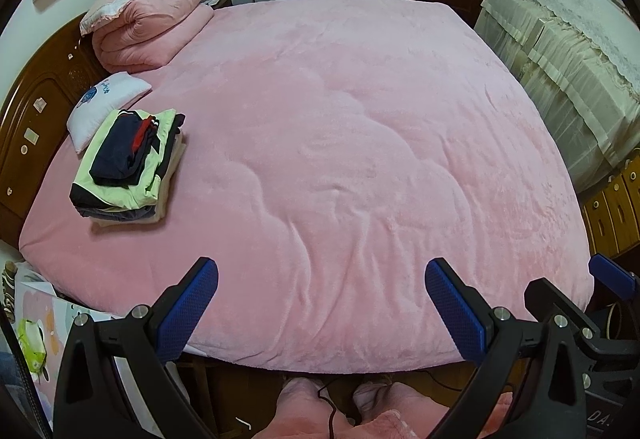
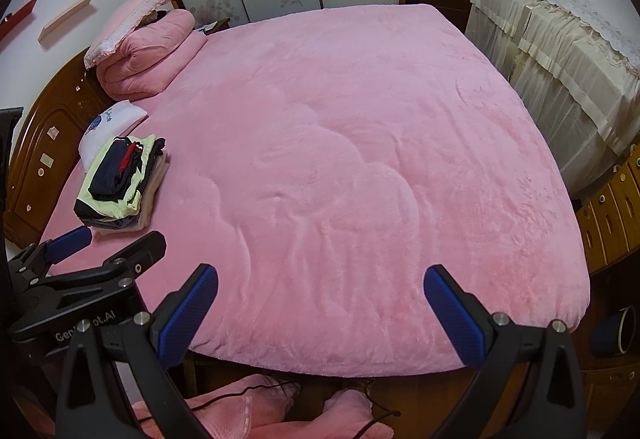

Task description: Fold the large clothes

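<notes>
From the left wrist view, the left gripper (image 1: 321,281) hangs over the near edge of the bed (image 1: 360,159) with its 2 blue-padded fingers spread wide and nothing between them; the right gripper (image 1: 612,275) shows only partly at the right margin, so its opening cannot be judged here; a stack of folded clothes (image 1: 128,167) sits on the pink cover at the left, just in front of a small white pillow (image 1: 106,109) and touching it; a rolled pink quilt (image 1: 152,27) lies at the far left corner by the headboard; no loose garment lies spread on the cover.

From the right wrist view, the right gripper (image 2: 321,289) is likewise wide open and empty above the near edge of the bed (image 2: 380,159); the left gripper (image 2: 108,243) appears at the left, its fingers parted and holding nothing; the stack of folded clothes (image 2: 122,183) lies well apart from both tools.

Judging by this, the folding looks largely done, with several pieces already piled; pink fabric shows on the floor below the bed, but whether it is a garment awaiting folding cannot be told.
</notes>
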The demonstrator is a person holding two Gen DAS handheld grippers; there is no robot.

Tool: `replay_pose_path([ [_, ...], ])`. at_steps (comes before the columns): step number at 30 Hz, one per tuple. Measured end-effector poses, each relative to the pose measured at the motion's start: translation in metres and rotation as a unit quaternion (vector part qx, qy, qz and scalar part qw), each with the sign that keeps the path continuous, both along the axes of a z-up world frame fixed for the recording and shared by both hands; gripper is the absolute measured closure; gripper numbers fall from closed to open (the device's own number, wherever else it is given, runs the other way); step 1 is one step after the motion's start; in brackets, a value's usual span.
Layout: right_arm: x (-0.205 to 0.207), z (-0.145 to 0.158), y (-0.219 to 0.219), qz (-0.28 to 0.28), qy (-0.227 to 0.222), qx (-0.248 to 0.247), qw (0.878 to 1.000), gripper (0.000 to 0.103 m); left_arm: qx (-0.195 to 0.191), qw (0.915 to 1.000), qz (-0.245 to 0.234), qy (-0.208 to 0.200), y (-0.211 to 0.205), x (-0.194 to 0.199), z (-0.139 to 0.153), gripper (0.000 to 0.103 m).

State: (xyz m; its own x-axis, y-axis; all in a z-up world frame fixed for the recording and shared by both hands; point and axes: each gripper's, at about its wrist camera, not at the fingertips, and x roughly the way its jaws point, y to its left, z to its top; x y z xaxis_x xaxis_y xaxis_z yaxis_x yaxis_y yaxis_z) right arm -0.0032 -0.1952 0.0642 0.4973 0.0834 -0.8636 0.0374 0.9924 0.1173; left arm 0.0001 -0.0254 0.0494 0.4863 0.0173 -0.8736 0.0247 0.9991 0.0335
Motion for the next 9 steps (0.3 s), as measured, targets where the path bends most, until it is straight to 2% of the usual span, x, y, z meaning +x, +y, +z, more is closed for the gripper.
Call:
replay_pose_path([
  [9, 0.006, -0.001, -0.012, -0.006, 0.001, 0.007, 1.000, 0.000, 0.004, 1.0000, -0.003, 0.004, -0.009, 0.003, -0.001, 0.001],
])
